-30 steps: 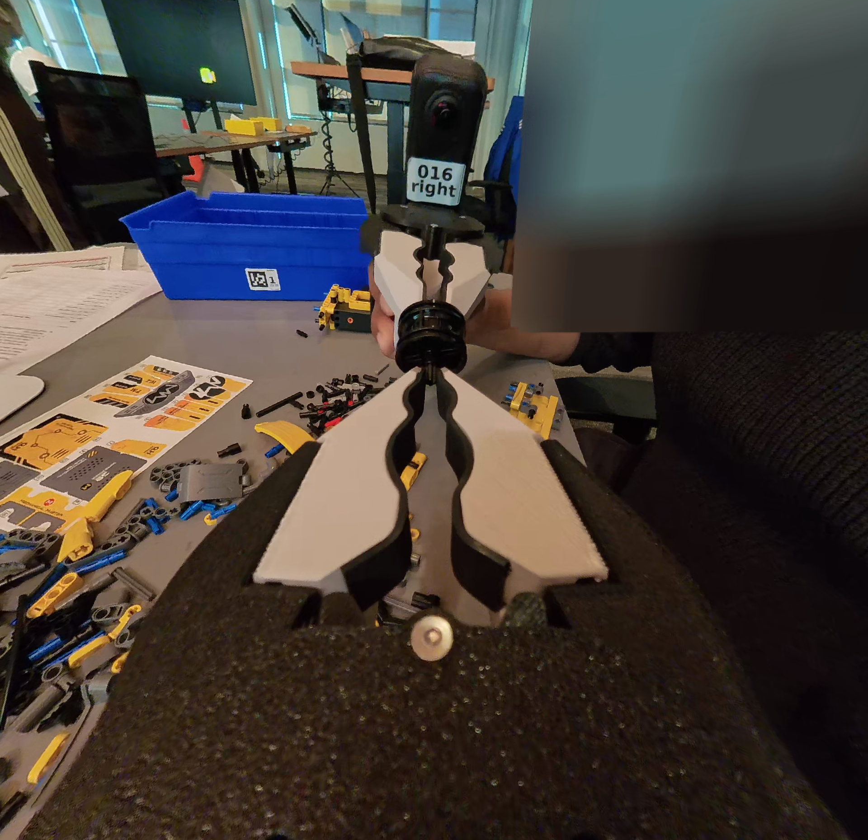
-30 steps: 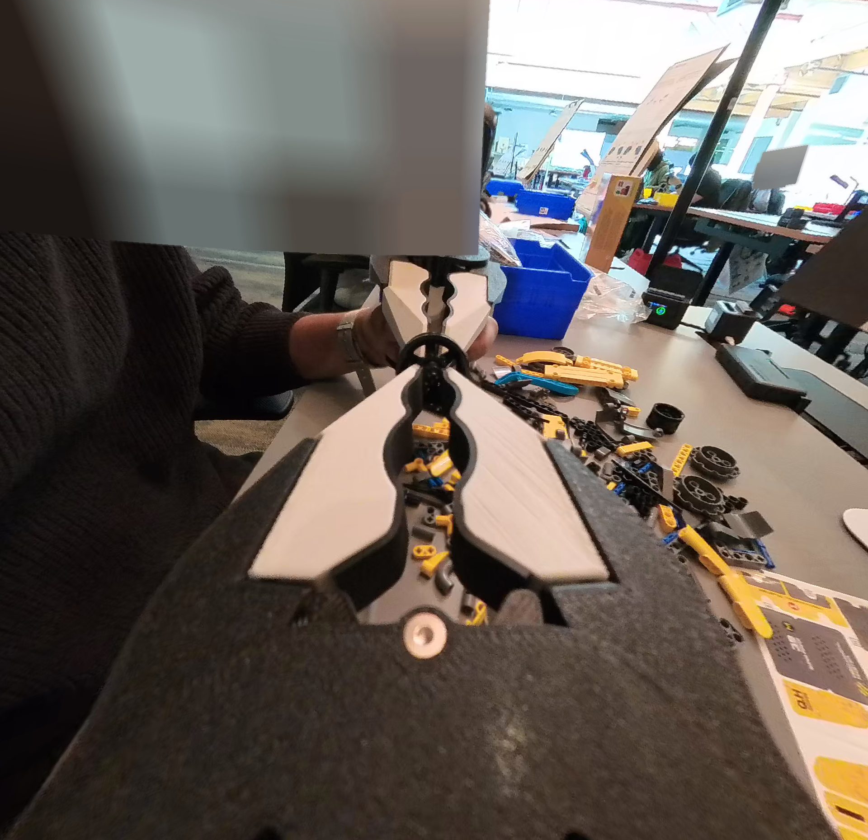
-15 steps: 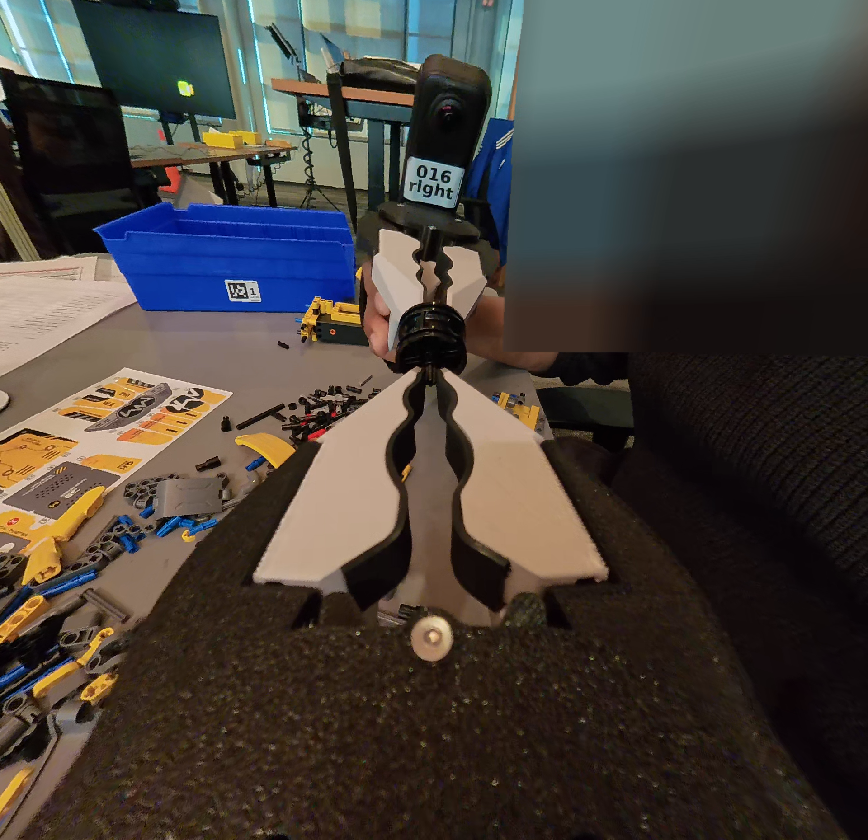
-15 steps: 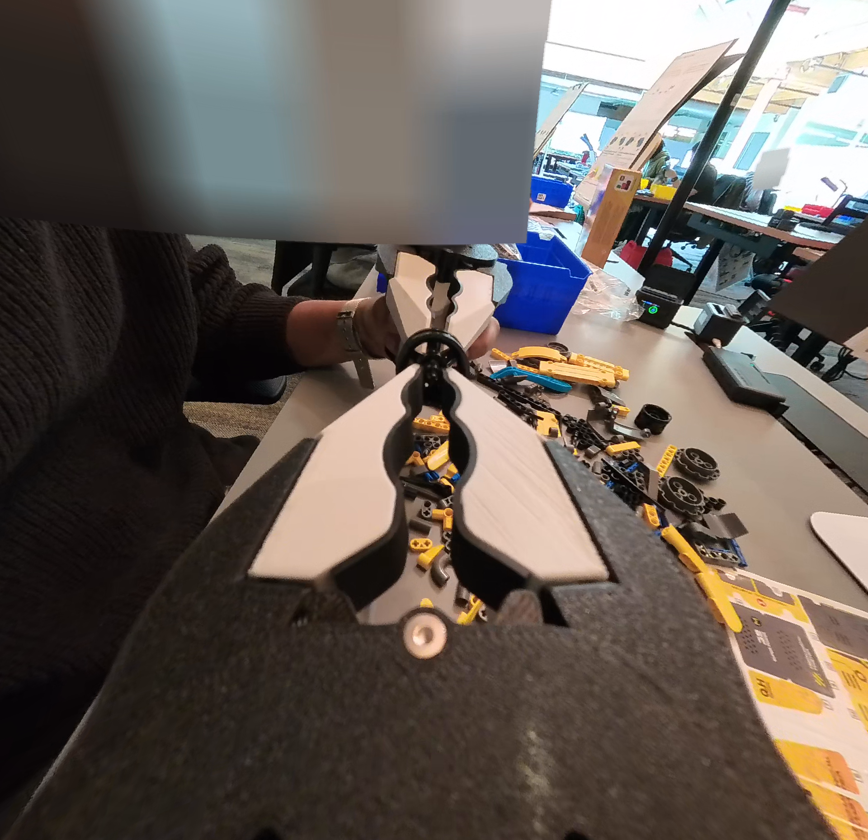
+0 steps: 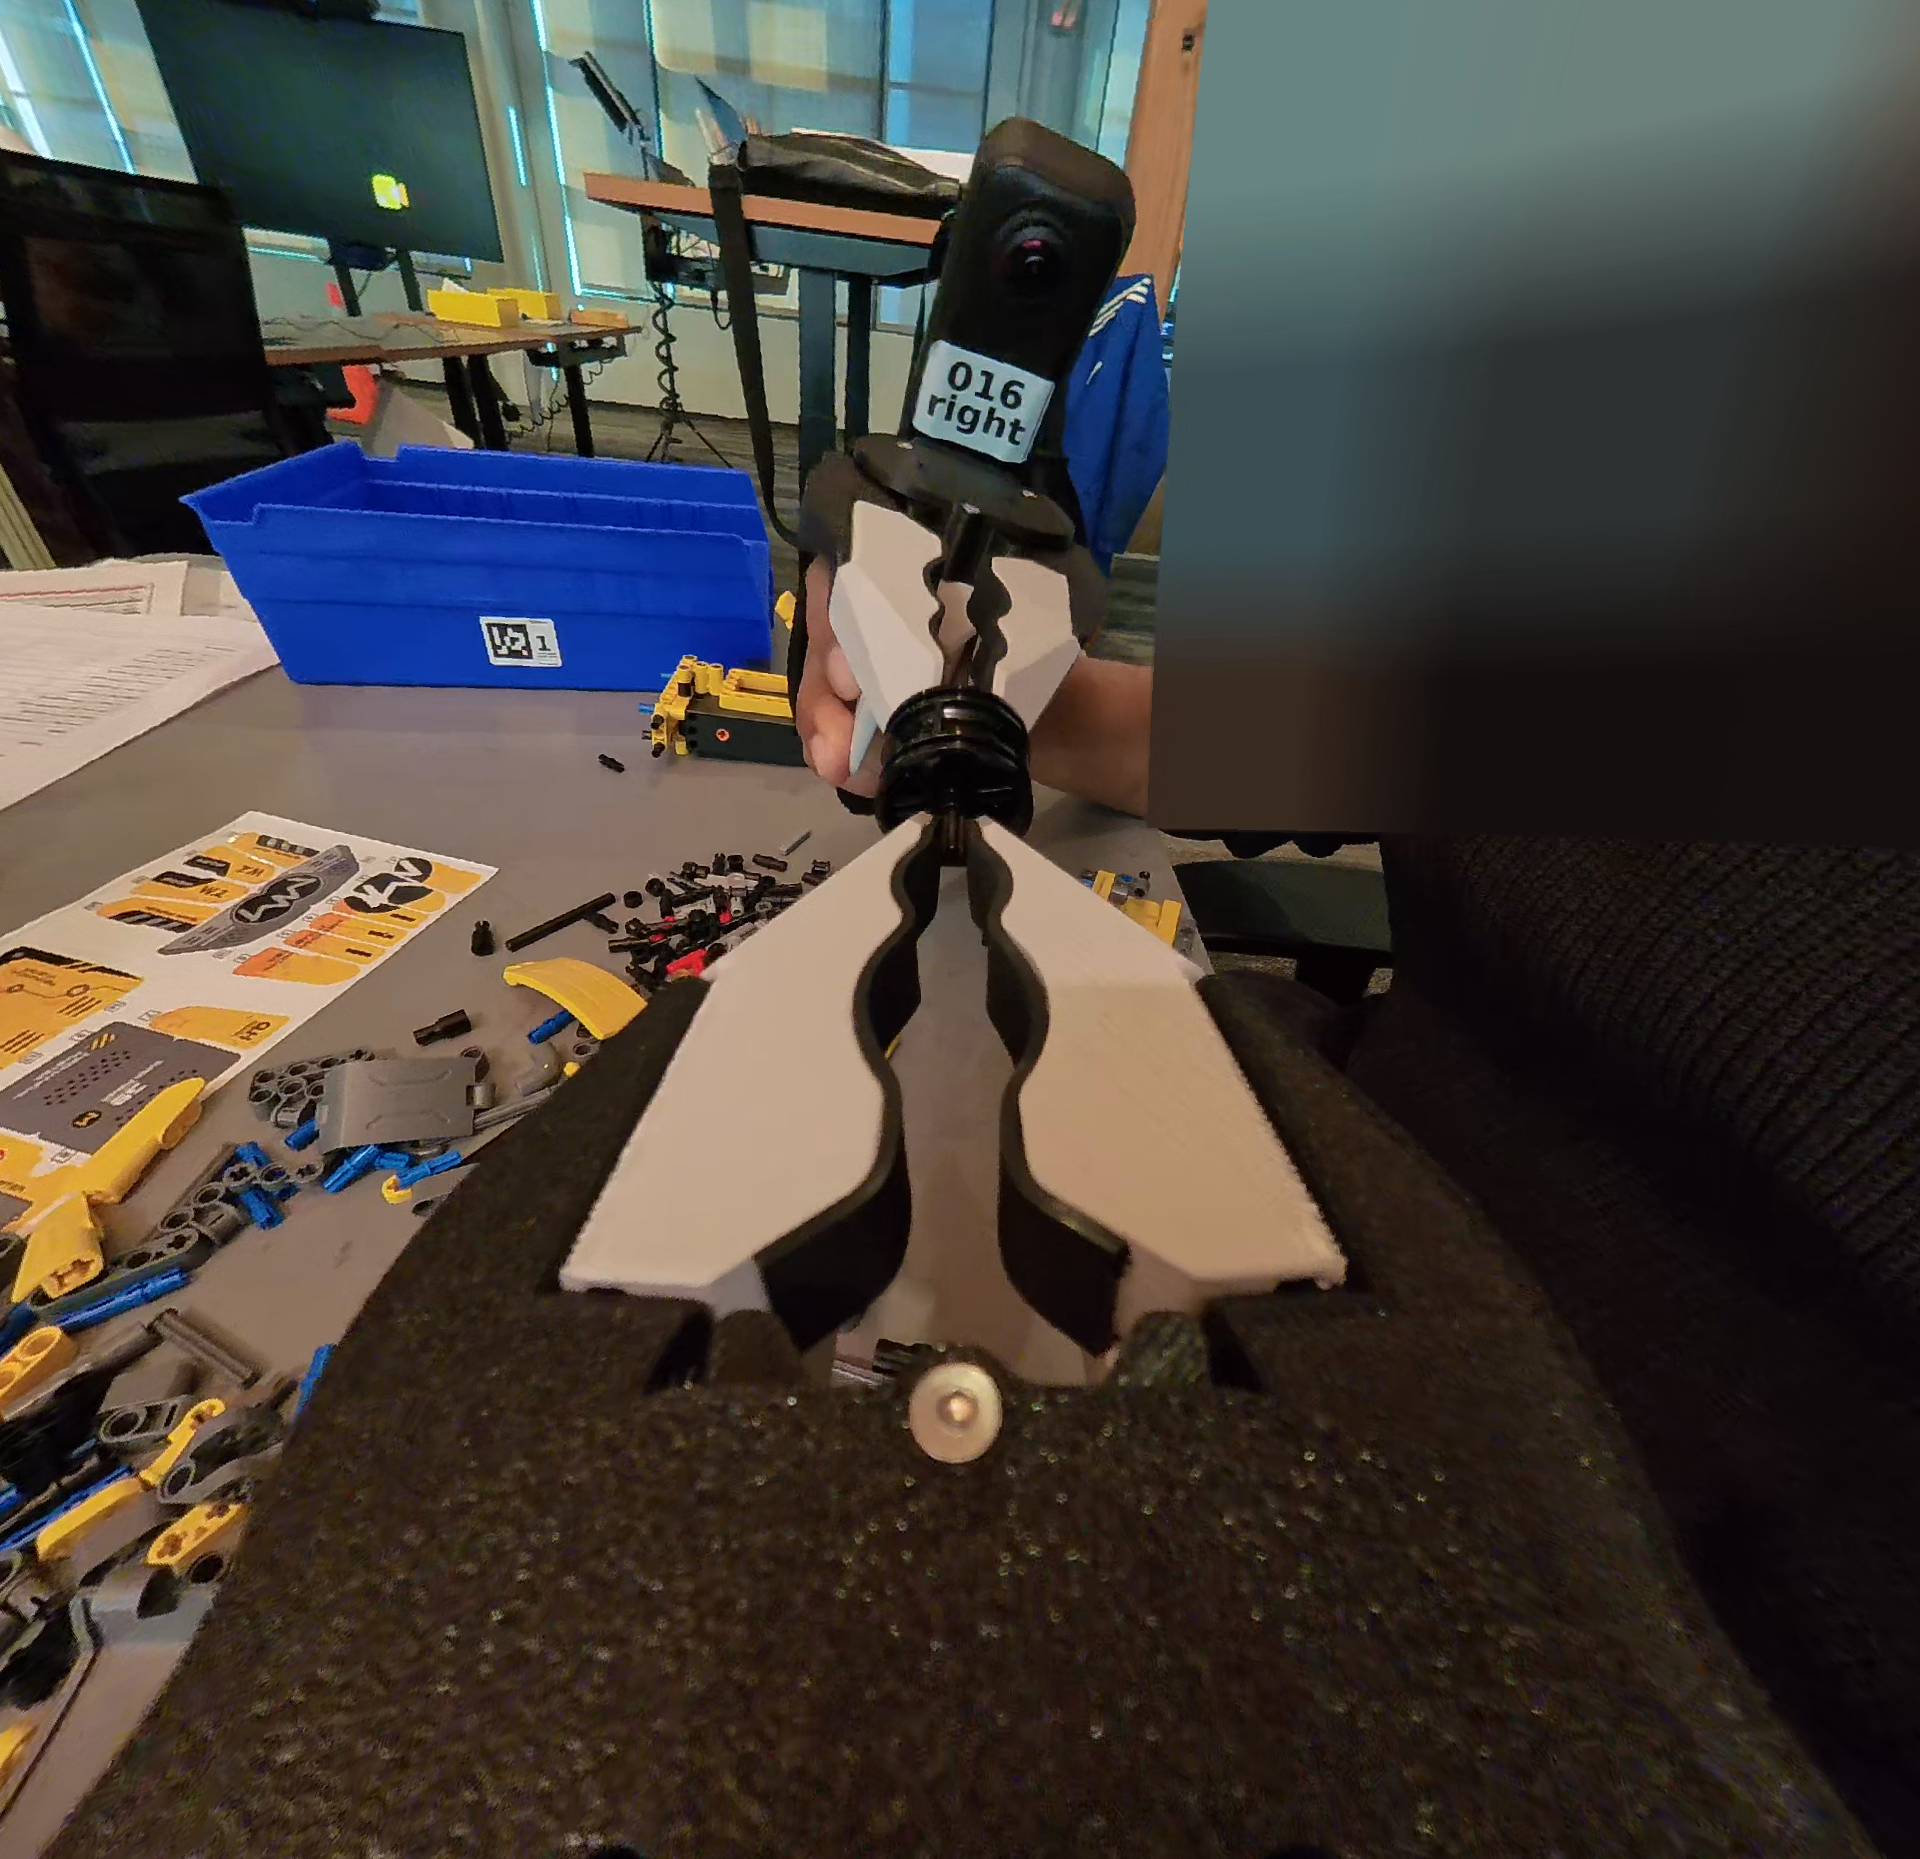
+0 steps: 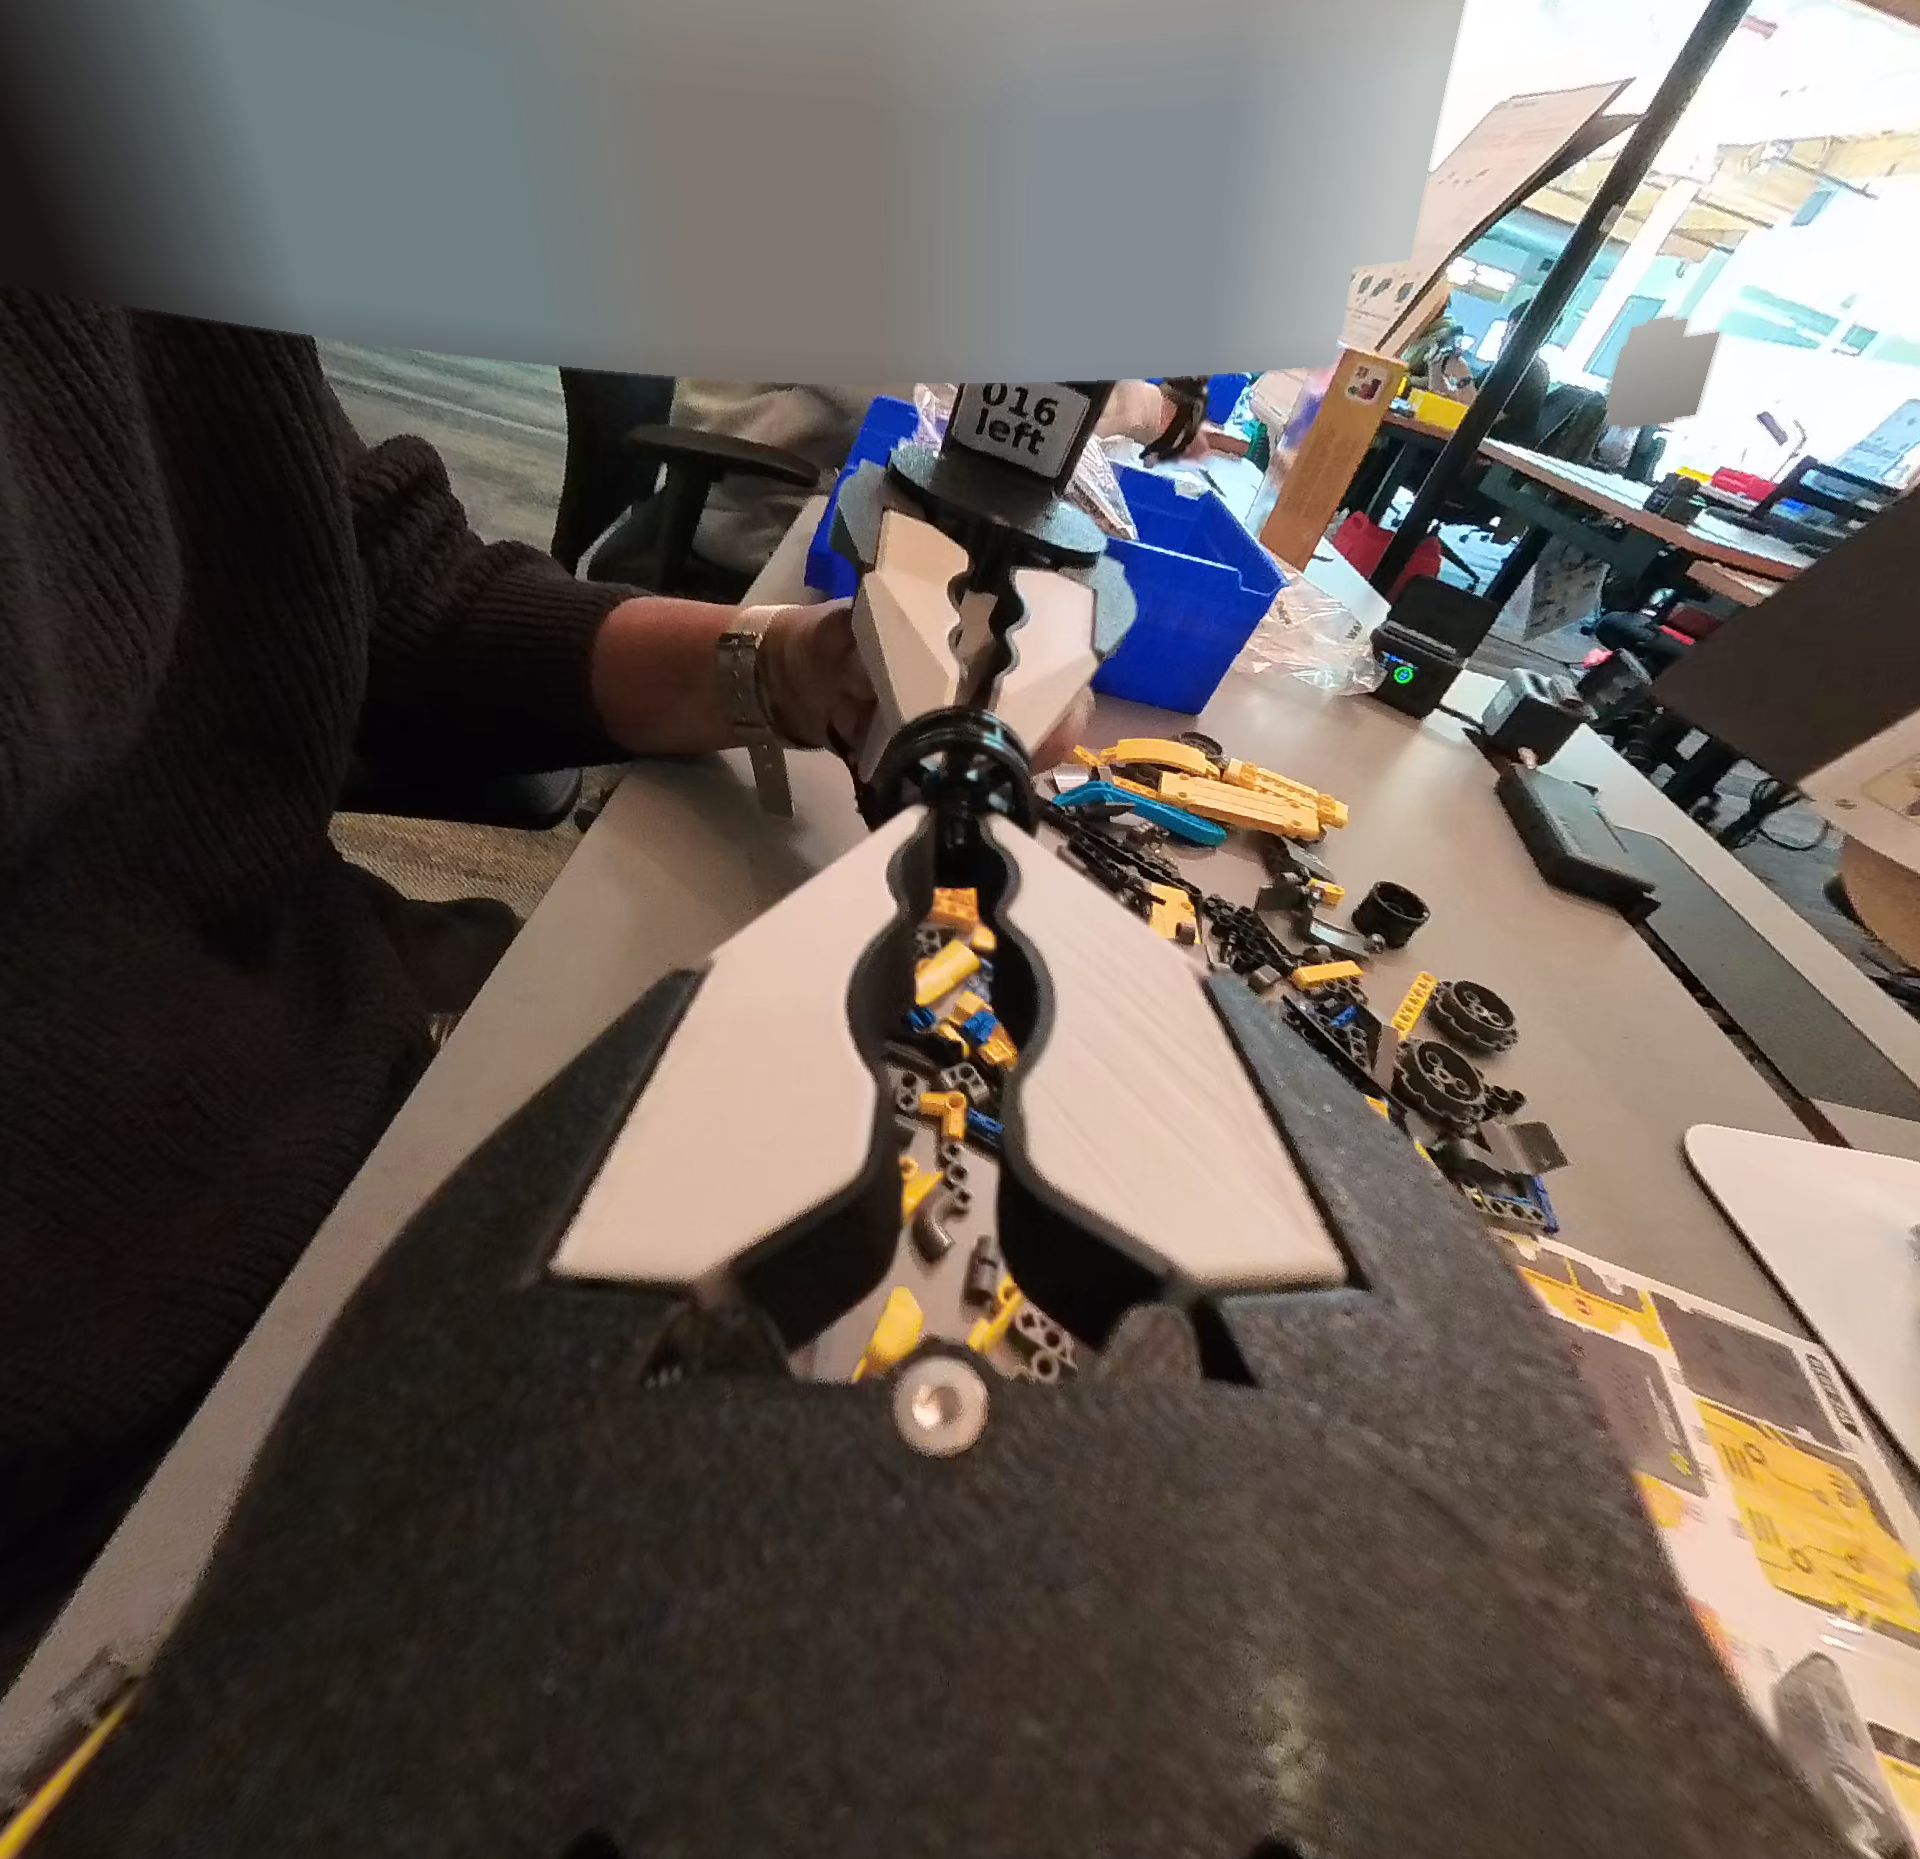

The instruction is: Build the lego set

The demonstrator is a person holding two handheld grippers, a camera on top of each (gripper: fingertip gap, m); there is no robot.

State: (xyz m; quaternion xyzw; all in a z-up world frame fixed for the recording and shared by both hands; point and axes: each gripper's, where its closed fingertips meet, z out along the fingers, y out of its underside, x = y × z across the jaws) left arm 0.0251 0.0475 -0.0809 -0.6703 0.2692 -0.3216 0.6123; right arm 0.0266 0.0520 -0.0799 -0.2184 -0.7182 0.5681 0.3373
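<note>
A small black wheel (image 5: 954,760) on a thin black axle hangs above the grey table (image 5: 436,770), held between both grippers, which face each other tip to tip. My left gripper (image 5: 948,841) is shut on the axle end below the wheel. My right gripper (image 5: 961,666), under its black camera, meets the wheel's far side. In the right wrist view my right gripper (image 6: 956,830) is shut on the axle next to the wheel (image 6: 951,770). My left gripper (image 6: 982,692) closes in from behind the wheel. A hand with a watch strap (image 6: 743,677) holds that left gripper.
A blue bin (image 5: 499,562), a yellow and black assembly (image 5: 727,713), a sticker sheet (image 5: 208,957) and loose black, yellow and blue parts (image 5: 717,905) lie on the table. Black tyres (image 6: 1455,1061), yellow beams (image 6: 1226,791) and a white pad (image 6: 1829,1217) lie to the right. A dark sweater (image 6: 208,874) fills the left. Left and right tips are no more than a few centimetres apart.
Both grippers stay shut on the wheel's axle. The pair has shifted and tilted a little, so the table parts sit slightly differently in both views.
</note>
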